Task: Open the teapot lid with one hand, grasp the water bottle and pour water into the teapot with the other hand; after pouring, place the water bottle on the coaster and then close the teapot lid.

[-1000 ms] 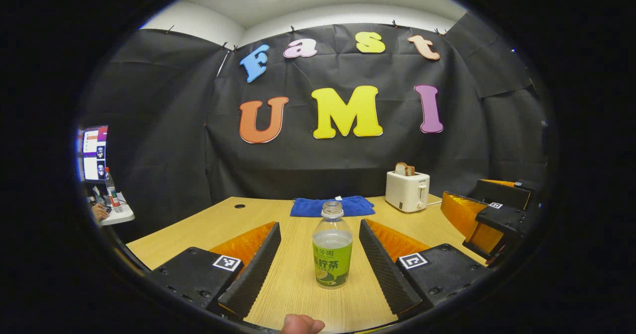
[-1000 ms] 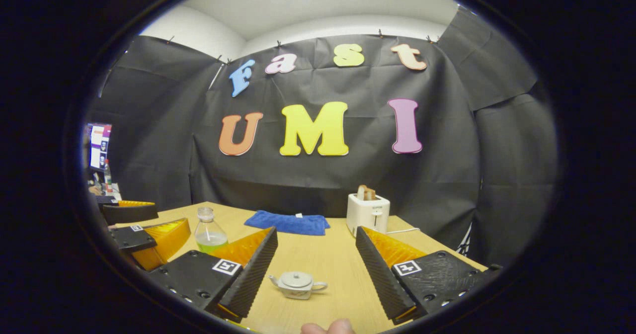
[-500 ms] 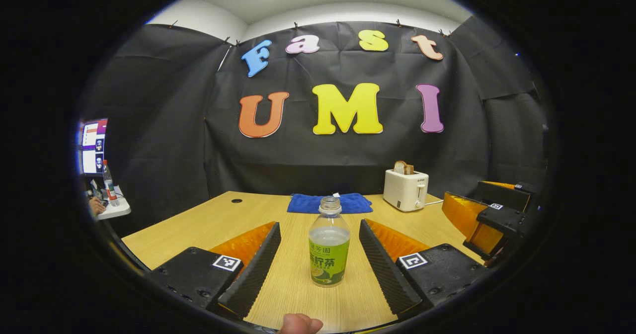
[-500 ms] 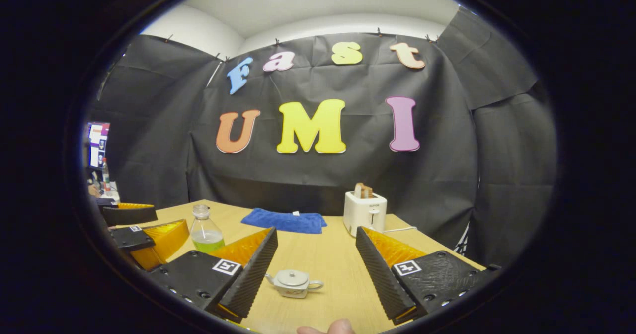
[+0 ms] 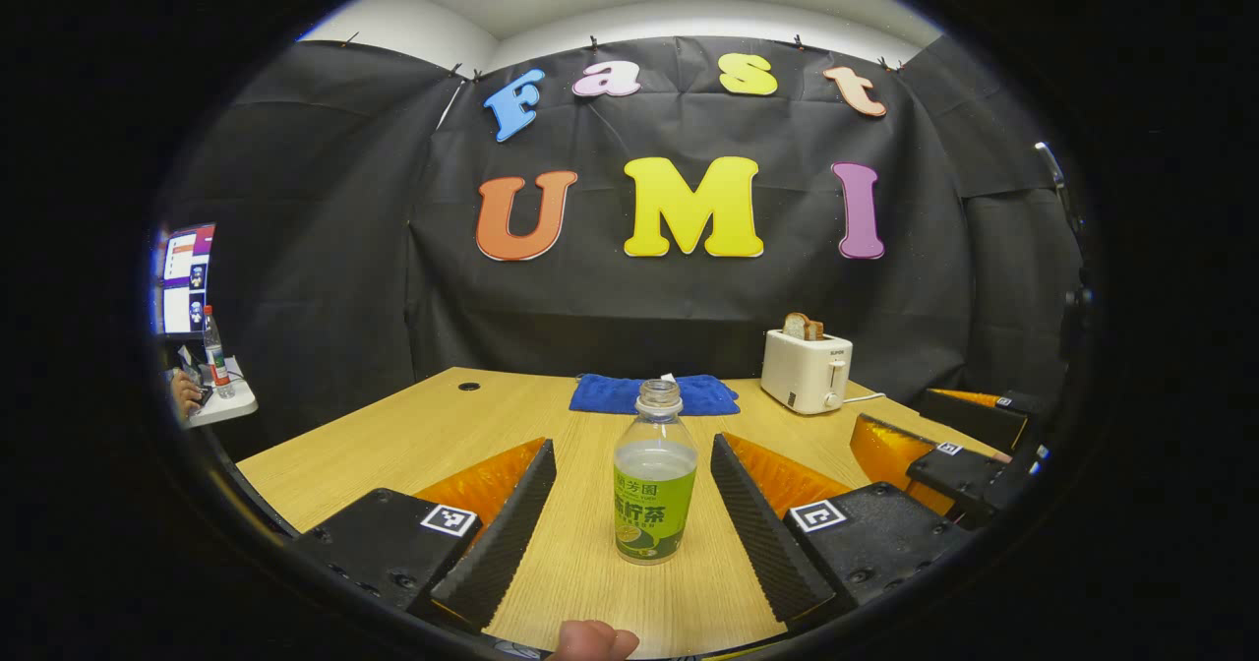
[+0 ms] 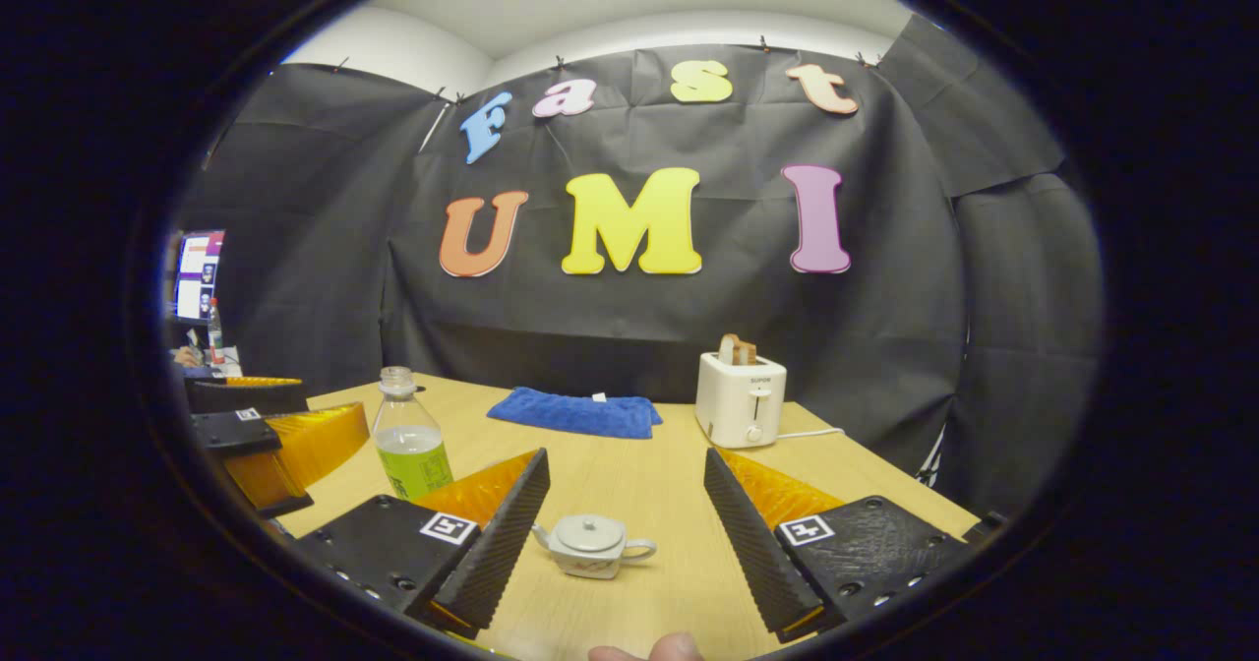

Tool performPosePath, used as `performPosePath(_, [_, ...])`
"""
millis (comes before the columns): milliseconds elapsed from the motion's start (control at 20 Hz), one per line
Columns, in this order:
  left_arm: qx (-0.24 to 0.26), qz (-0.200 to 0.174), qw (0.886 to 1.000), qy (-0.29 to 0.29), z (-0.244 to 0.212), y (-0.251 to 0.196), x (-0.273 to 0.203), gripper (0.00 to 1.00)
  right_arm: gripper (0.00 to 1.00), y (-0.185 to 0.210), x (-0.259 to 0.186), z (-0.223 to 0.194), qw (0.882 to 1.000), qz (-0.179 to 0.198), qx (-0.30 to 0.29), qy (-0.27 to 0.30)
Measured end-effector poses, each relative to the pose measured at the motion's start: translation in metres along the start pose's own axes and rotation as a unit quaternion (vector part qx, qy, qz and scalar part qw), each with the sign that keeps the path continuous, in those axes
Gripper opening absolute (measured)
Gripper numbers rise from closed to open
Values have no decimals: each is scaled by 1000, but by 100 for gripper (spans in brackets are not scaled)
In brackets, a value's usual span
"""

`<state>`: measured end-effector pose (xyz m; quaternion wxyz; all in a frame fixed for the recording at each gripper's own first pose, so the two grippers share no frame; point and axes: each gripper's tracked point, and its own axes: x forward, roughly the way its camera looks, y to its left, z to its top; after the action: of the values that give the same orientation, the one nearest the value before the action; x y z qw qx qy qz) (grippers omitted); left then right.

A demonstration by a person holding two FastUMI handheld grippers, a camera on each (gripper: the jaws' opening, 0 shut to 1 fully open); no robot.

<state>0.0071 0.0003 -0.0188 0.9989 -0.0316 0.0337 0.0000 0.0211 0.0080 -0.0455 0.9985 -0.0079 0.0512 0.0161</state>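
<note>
Though partly hidden by right tool (image 6: 627,533), teapot (image 6: 593,546) lidded.

One capless water bottle (image 5: 655,474) stands at the lower centre of the left gripper view. One teapot (image 6: 593,546) with its lid on sits low in the right gripper view. One blue cloth (image 5: 654,394) and one toaster (image 5: 807,373) lie mid-frame, with two bread slices (image 5: 803,326) in the toaster. Two hand-held grippers are present: the left hand-held gripper (image 5: 629,513) and the right hand-held gripper (image 6: 627,528). One small bottle (image 5: 212,352) stands at the far left edge.
</note>
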Motion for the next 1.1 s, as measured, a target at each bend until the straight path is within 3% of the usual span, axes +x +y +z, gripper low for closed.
performPosePath(450, [-6,16,1000,6,0,19,4,99,95,12,41,-49,998,4,7,60])
performPosePath(750, [2,24,1000,8,-2,23,5,99,96,21,60,-62,998,10,-2,69])
performPosePath(800, [1,24,1000,8,-2,23,5,99,94,23,62,-63,997,11,-2,72])
performPosePath(1100, [-2,26,1000,12,-4,27,7,99,56,26,72,-70,996,14,-4,85])
